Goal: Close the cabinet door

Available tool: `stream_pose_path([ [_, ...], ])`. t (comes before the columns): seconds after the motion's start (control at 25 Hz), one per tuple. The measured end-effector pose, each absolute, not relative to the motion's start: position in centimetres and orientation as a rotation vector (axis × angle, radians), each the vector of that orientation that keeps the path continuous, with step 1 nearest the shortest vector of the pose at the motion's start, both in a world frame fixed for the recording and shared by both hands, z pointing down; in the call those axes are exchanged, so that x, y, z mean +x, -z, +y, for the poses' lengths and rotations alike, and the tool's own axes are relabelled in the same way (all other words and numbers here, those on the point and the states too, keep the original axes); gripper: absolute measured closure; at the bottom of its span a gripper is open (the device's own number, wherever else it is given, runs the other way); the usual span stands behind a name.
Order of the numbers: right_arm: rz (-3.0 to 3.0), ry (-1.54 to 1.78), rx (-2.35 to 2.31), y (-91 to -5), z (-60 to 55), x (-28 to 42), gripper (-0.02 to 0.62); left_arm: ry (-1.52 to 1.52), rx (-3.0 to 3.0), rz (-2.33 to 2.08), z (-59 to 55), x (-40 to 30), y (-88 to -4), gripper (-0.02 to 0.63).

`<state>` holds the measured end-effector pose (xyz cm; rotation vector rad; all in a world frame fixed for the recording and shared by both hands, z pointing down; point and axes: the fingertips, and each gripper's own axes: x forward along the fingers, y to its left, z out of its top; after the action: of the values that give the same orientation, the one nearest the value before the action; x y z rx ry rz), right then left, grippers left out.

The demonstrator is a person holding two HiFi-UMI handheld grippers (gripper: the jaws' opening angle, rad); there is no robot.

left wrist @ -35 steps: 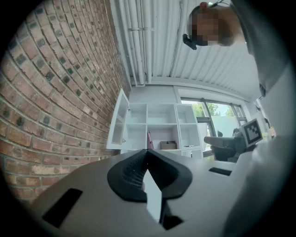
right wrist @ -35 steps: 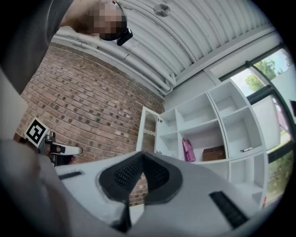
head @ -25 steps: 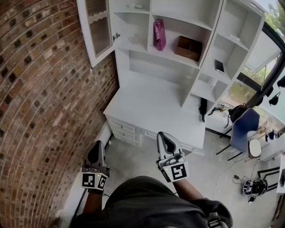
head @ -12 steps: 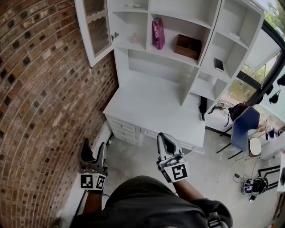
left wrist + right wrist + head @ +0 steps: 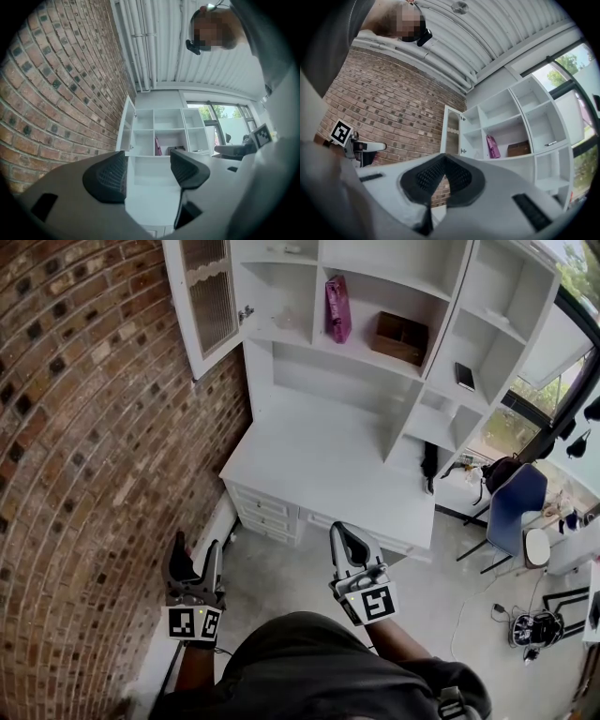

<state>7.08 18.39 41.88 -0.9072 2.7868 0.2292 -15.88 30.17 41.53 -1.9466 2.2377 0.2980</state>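
The cabinet door point(image 5: 208, 301) with its mesh panel stands swung open at the upper left of the white shelf unit point(image 5: 441, 306), against the brick wall. The same door point(image 5: 125, 132) shows far ahead in the left gripper view, and the door point(image 5: 452, 131) also appears in the right gripper view. My left gripper point(image 5: 195, 551) is held low near the wall, open and empty, far from the door. Its pads point(image 5: 107, 177) stand wide apart. My right gripper point(image 5: 345, 542) is beside it, shut on nothing, its jaws point(image 5: 443, 180) meeting.
A white desk point(image 5: 328, 465) with drawers stands below the shelves. A pink bag point(image 5: 337, 307), a brown box point(image 5: 399, 337) and a small dark object point(image 5: 463, 377) sit on shelves. The brick wall point(image 5: 94, 427) runs along the left. A blue chair point(image 5: 514, 507) is at the right.
The left gripper's jaws went from shut to wide open early in the second. Both hands have stayed about where they were.
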Motion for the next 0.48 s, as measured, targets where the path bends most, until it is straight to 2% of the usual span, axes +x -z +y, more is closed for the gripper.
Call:
stream_pose_path([
  [0.48,2.798,-0.224,-0.946,-43.8,19.9,3.0,0.595,-0.282,-1.996,2.211,30.1,-20.7,-42.7,0.316],
])
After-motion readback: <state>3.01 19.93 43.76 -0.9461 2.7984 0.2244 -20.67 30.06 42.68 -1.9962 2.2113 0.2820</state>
